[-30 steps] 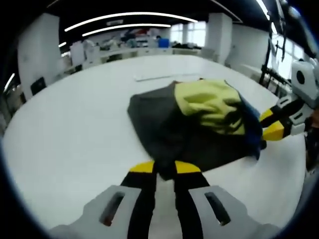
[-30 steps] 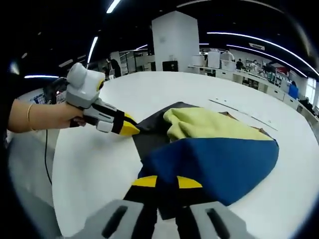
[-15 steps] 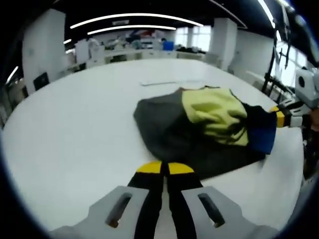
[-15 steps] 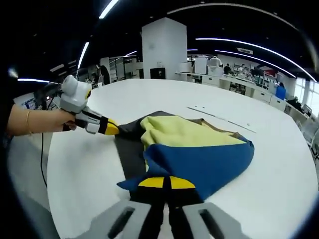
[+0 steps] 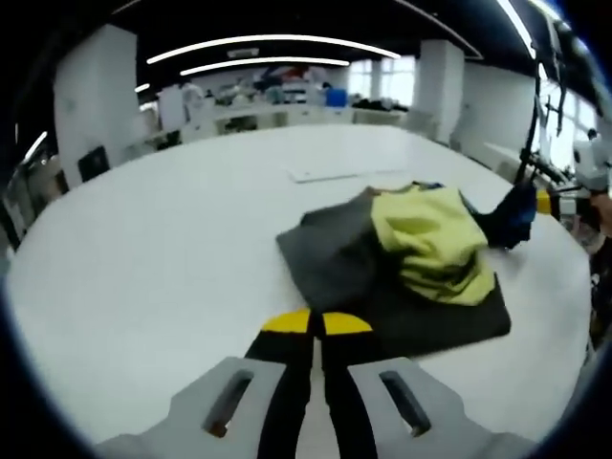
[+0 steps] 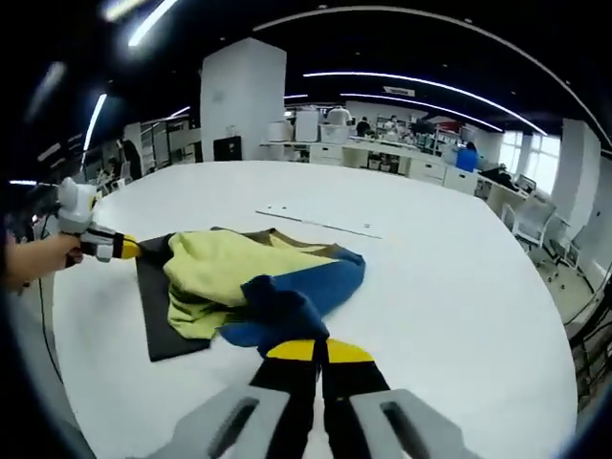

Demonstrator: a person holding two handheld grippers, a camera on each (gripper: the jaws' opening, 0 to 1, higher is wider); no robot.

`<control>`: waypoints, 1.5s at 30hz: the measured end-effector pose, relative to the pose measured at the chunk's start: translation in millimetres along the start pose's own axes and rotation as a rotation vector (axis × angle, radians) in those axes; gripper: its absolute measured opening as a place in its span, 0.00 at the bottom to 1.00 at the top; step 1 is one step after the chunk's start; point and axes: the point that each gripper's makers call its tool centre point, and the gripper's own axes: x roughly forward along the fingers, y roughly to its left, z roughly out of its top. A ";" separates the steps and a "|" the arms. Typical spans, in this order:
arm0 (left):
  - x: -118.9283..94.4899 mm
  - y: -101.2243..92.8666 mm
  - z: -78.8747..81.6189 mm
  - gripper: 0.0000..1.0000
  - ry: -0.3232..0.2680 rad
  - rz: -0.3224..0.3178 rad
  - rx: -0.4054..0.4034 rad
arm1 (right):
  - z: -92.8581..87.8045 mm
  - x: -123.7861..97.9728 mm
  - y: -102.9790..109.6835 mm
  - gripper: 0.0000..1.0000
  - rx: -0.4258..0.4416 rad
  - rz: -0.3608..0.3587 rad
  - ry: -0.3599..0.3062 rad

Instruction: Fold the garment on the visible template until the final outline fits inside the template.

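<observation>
Garment bunches on the counter; right gripper pinches its blue edge to fold, left gripper closed, empty, just short.

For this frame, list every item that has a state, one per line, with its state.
garment: bunched, partly folded, blue part gathered at the right gripper's tips
template: dark sheet flat on the table, partly covered by the garment
left gripper: jaws together, tips at the template's edge
right gripper: jaws together on the garment's blue fabric
table: white, bearing the template and garment
</observation>
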 end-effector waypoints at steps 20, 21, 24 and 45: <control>-1.8 28.7 0.6 0.00 0.022 0.046 0.087 | -34.2 3.6 -95.1 0.00 0.114 -0.172 0.127; -1.8 29.5 0.6 0.00 0.023 0.047 0.088 | -35.9 3.6 -100.6 0.00 0.120 -0.183 0.133; -1.3 34.1 -0.1 0.00 0.028 0.049 0.085 | -38.1 3.4 -111.5 0.00 0.137 -0.205 0.144; -4.4 67.8 3.0 0.00 0.033 0.107 0.044 | -36.5 1.7 -165.1 0.00 0.208 -0.303 0.209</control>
